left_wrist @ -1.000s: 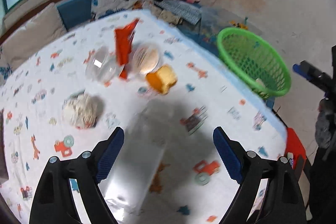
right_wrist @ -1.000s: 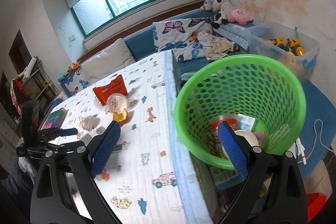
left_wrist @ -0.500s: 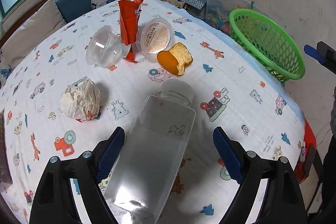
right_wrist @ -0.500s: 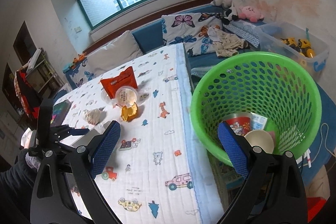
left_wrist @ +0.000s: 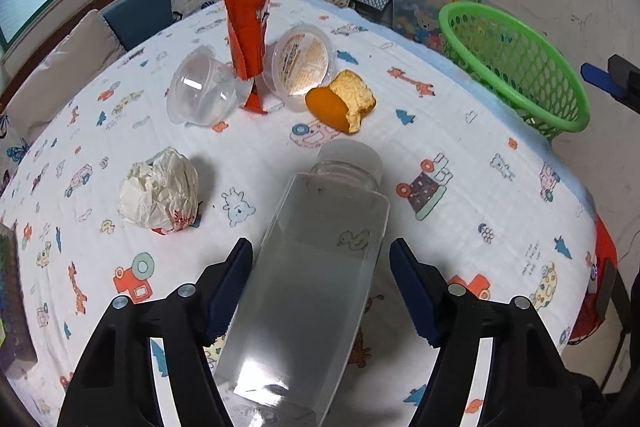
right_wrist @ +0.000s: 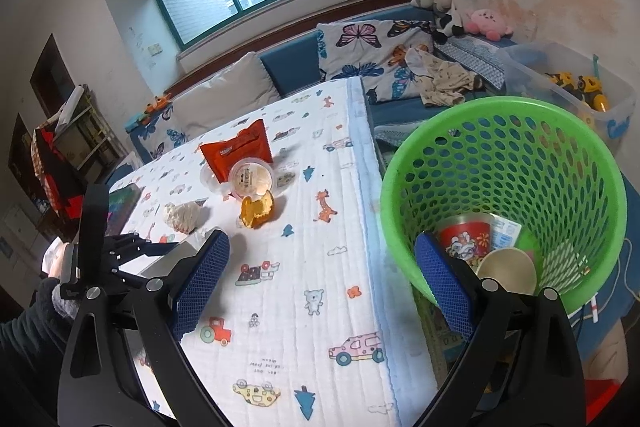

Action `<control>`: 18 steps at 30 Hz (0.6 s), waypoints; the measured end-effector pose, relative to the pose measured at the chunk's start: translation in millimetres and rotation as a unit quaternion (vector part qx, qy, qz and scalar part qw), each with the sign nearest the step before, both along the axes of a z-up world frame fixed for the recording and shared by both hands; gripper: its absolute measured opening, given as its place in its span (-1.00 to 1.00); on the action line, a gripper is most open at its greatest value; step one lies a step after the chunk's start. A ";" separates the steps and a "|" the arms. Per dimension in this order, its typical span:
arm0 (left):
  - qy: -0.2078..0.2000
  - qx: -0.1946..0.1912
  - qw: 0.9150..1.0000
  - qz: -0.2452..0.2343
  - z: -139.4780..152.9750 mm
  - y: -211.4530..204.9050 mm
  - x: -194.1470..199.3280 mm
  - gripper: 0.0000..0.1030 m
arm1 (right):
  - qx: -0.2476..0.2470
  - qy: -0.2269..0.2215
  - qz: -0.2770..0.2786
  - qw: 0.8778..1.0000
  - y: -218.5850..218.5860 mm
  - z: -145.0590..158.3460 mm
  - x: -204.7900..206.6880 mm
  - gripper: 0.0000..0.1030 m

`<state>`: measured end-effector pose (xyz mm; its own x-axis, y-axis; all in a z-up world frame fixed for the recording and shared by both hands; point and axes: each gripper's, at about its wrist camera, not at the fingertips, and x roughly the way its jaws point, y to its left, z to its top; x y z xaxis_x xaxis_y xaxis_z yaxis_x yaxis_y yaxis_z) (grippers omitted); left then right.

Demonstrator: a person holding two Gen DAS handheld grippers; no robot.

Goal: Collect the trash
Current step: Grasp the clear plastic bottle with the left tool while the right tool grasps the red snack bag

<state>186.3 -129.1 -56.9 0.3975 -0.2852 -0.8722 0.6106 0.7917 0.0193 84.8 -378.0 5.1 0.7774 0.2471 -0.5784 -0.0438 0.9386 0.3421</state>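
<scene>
A clear empty plastic bottle [left_wrist: 332, 195] with a white cap lies on the printed tablecloth [left_wrist: 460, 131], cap pointing away. My left gripper [left_wrist: 320, 245] straddles its body. Its jaws are closing: the left pad is at the bottle's side, while a gap remains at the right pad. Beyond lie a crumpled paper ball [left_wrist: 160, 195], a clear cup [left_wrist: 200, 91], an orange wrapper [left_wrist: 248, 39], a lidded tub [left_wrist: 304, 63] and an orange peel [left_wrist: 340, 103]. My right gripper [right_wrist: 320, 241] hangs open and empty over the table edge, beside the green basket [right_wrist: 520, 155].
The basket holds a red printed cup [right_wrist: 466, 235], a beige lid [right_wrist: 506, 269] and other scraps. It stands on the floor off the table's right edge. A sofa with butterfly cushions [right_wrist: 360, 51] runs behind the table. A clear toy bin [right_wrist: 572, 87] sits beyond the basket.
My left gripper has sunk toward the bottle, and its jaws have narrowed around the bottle's body. The right gripper has shifted sideways a little, so more of the table shows.
</scene>
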 end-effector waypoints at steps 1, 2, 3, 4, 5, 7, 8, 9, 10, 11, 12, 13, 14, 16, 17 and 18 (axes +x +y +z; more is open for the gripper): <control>0.001 0.004 1.000 0.001 -2.3 -0.1 1.4 0.33 | 0.000 0.000 0.001 1.000 0.0 0.0 0.2 0.81; 0.003 0.006 1.000 0.002 -4.2 -0.1 2.6 0.33 | -0.001 0.001 0.001 1.000 0.3 -0.1 0.4 0.81; 0.005 0.007 1.000 0.003 -6.4 -0.2 4.3 0.33 | -0.001 0.001 0.001 1.000 0.6 -0.3 1.1 0.81; 0.006 0.008 1.000 0.004 -8.2 -0.2 5.0 0.33 | -0.001 0.002 0.002 1.000 0.9 -0.7 1.6 0.81; 0.008 0.008 1.000 0.004 -9.7 -0.5 5.4 0.29 | -0.002 0.003 0.002 1.000 1.8 -1.2 2.5 0.81; 0.002 0.007 1.000 0.003 -9.6 -1.2 3.9 0.23 | -0.003 0.005 0.004 1.000 3.1 -1.5 4.2 0.81; -0.002 0.009 1.000 0.003 -9.0 -1.8 2.4 0.18 | -0.003 0.005 0.006 1.000 4.0 -1.5 5.1 0.81; -0.005 0.009 1.000 0.002 -8.2 -2.2 0.9 0.14 | -0.003 0.005 0.007 1.000 4.9 -1.4 6.4 0.81; -0.008 0.006 1.000 0.003 -6.2 -1.9 -1.3 0.13 | -0.001 0.006 0.010 1.000 6.3 -1.0 8.1 0.81; -0.011 0.002 1.000 0.002 -3.7 -0.9 -3.7 0.11 | 0.002 0.007 0.013 1.000 7.7 -0.8 10.4 0.81; -0.015 -0.003 1.000 0.002 -0.8 0.1 -5.9 0.10 | 0.004 0.007 0.016 1.000 9.7 -0.6 13.7 0.81; -0.019 -0.008 1.000 0.003 2.6 1.9 -8.2 0.10 | 0.005 0.007 0.019 1.000 11.4 -0.1 16.2 0.81; -0.023 -0.014 1.000 0.005 5.9 4.0 -10.0 0.10 | 0.006 0.007 0.022 1.000 13.4 0.6 18.6 0.81; -0.028 -0.027 0.999 0.012 13.3 9.7 -13.4 0.10 | 0.006 0.008 0.032 0.999 20.2 1.6 25.2 0.81; -0.030 -0.033 0.999 0.015 16.8 12.8 -14.8 0.10 | 0.007 0.009 0.037 0.999 23.9 2.2 28.8 0.81; -0.033 -0.040 0.998 0.019 20.3 16.2 -16.3 0.10 | 0.006 0.010 0.042 0.999 27.9 2.7 32.3 0.81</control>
